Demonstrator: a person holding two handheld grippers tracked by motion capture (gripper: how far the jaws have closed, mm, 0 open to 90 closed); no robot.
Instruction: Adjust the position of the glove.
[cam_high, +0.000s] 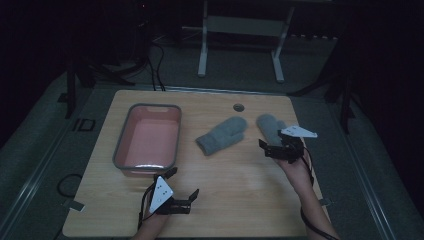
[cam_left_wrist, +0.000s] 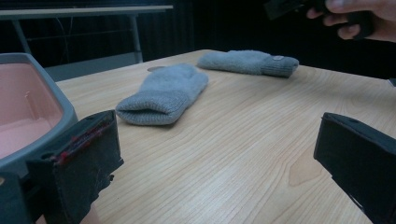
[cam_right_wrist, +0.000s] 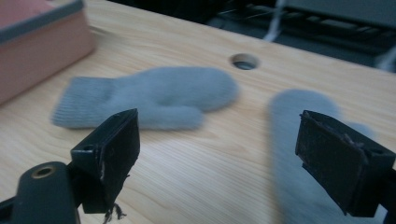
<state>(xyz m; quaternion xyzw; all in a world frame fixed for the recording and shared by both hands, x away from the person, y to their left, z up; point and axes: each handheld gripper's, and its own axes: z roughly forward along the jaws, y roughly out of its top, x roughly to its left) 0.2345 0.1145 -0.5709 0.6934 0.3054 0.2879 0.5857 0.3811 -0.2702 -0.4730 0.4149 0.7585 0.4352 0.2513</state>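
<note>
low at six o'clock on the table (cam_high: 240, 190), the left gripper (cam_high: 184, 189) rests with jaws spread wide, holding nothing. at three o'clock the right gripper (cam_high: 274, 146) hangs over the right mitten (cam_high: 268, 126), jaws released. the left mitten (cam_high: 222, 135) lies at centre, pink tub (cam_high: 176, 131) at nine o'clock.
</note>
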